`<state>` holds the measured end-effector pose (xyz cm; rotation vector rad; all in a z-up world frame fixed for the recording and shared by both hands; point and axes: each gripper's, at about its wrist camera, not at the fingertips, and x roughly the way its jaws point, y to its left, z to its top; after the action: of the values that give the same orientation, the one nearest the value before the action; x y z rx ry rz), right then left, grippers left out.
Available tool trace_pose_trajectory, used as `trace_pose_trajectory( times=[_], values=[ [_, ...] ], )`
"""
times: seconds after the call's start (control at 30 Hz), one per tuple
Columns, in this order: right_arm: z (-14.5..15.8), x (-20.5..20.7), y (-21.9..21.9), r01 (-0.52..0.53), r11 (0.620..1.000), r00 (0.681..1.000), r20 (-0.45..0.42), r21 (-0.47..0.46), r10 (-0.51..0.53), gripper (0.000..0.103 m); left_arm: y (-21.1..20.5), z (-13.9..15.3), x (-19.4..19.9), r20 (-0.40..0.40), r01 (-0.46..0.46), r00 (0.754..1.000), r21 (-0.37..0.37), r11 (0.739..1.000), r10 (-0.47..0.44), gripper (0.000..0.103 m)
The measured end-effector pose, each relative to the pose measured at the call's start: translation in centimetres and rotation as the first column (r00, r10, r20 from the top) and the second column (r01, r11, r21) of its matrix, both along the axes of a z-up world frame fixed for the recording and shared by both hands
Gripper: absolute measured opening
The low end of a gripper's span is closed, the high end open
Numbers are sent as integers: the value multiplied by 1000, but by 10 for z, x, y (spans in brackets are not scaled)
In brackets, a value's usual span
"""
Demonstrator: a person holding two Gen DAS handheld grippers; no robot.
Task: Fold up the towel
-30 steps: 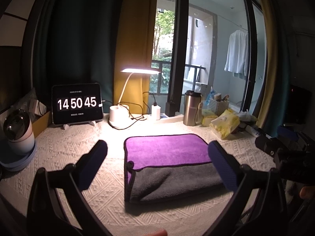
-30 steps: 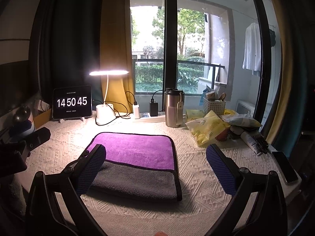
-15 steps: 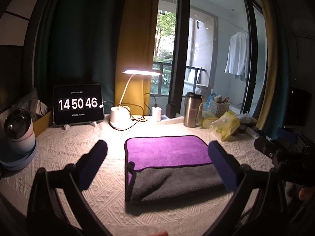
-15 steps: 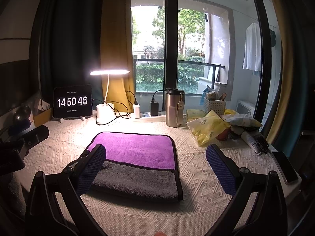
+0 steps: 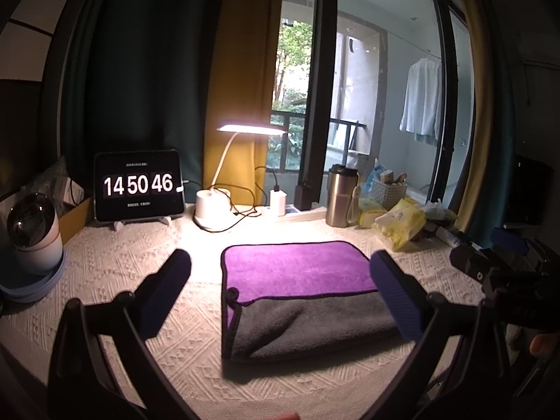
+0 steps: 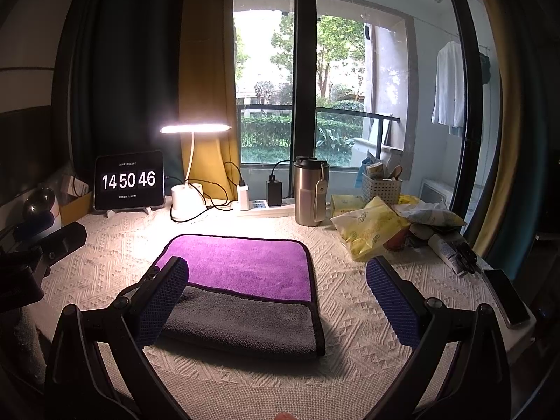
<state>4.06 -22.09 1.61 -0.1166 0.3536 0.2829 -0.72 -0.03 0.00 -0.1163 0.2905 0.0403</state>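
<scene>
A purple and grey towel (image 5: 301, 294) lies folded on the white woven tablecloth (image 5: 140, 259), purple face at the back, grey fold at the front. It also shows in the right wrist view (image 6: 245, 287). My left gripper (image 5: 280, 292) is open and empty, held above the table just in front of the towel. My right gripper (image 6: 278, 297) is open and empty, its left finger (image 6: 161, 301) in front of the towel's near left corner. The right gripper's body shows at the right edge of the left wrist view (image 5: 504, 280).
At the back stand a tablet clock (image 5: 138, 185), a lit desk lamp (image 5: 213, 210), a power strip (image 6: 266, 208) and a steel tumbler (image 6: 309, 192). Yellow packets (image 6: 371, 231), a basket (image 6: 379, 185) and a phone (image 6: 505, 301) lie right. A round white device (image 5: 31, 231) sits left.
Both grippers have stayed open and nearly still. The towel has not moved. The clock went from 14 50 45 to 14 50 46.
</scene>
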Motion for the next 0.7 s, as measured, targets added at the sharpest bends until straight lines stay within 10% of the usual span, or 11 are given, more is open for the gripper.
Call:
trace_pose_trajectory(
  times=[0.7],
  values=[
    [-35,34,-6,14,1000,995,-97,-19,-16,102,2,-41,46,-170,1,985,-9,1000,-2,103]
  ],
)
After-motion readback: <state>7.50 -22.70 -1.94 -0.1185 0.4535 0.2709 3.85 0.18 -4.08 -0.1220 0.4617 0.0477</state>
